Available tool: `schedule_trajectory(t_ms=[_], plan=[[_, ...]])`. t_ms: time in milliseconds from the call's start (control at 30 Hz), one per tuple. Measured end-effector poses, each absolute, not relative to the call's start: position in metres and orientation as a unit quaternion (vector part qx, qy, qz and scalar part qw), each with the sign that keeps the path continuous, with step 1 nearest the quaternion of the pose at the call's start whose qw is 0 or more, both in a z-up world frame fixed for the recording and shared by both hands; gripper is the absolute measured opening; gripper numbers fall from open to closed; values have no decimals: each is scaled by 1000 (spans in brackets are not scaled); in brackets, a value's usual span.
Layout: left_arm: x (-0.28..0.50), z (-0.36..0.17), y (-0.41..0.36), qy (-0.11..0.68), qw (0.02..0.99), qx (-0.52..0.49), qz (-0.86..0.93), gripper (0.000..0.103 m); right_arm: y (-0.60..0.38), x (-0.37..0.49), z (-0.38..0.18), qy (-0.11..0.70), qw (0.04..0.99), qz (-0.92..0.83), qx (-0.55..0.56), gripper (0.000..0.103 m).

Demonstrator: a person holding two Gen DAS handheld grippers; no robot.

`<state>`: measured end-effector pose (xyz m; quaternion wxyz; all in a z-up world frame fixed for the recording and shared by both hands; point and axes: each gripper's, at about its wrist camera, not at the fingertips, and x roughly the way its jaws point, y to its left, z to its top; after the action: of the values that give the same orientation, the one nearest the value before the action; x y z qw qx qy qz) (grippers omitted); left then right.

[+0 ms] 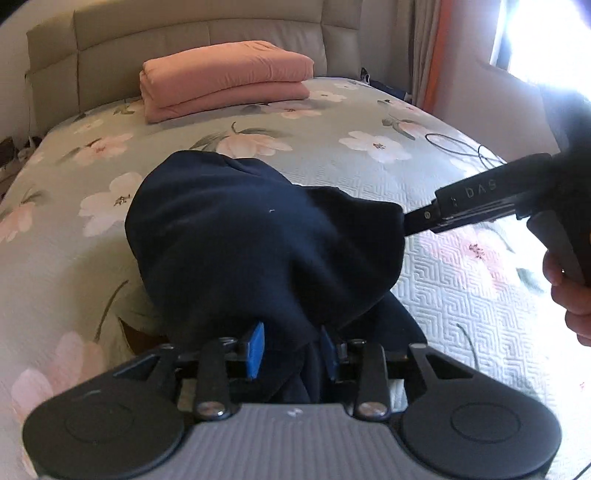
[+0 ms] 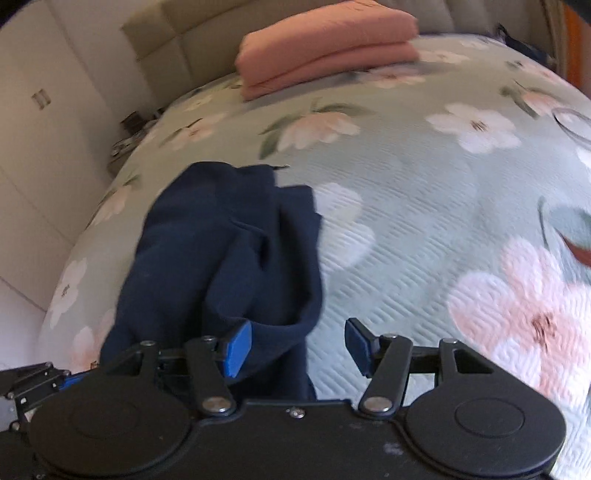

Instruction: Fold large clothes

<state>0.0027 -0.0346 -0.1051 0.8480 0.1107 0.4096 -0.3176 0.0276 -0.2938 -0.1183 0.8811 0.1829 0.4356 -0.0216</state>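
Note:
A dark navy garment [image 1: 240, 236] lies bunched on the floral bedspread [image 1: 369, 173]. My left gripper [image 1: 291, 349] is shut on a fold of it at the near edge, blue pads pressing the cloth. In the left wrist view my right gripper's black fingers [image 1: 417, 221] reach to the garment's right edge, their tips hidden by cloth. In the right wrist view my right gripper [image 2: 295, 347] is open; the navy garment [image 2: 221, 251] lies between the pads, against the left pad [image 2: 236, 350], apart from the right one.
A folded pink blanket [image 1: 225, 79] sits at the head of the bed by the padded headboard [image 1: 184, 29]. A thin black cable [image 1: 461, 147] loops on the bedspread at the right. A curtain and bright window [image 1: 535, 44] stand at the right.

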Motion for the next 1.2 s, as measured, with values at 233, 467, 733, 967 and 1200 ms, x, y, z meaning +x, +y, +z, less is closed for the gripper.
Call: schedule_trajectory(t_ms=[233, 467, 733, 967, 1200], plan=[[1, -110, -38, 394, 859, 146, -293, 38, -307, 24, -105, 411, 884, -18, 223, 74], [1, -132, -53, 399, 872, 150, -240, 66, -295, 45, -125, 440, 865, 30, 239, 82], [0, -152, -48, 424, 886, 98, -159, 76, -266, 59, -144, 470, 858, 62, 195, 82], [26, -181, -66, 398, 904, 98, -124, 73, -254, 66, -153, 482, 850, 65, 203, 52], [8, -160, 23, 364, 923, 24, -126, 26, -237, 34, -108, 430, 864, 127, 229, 7]])
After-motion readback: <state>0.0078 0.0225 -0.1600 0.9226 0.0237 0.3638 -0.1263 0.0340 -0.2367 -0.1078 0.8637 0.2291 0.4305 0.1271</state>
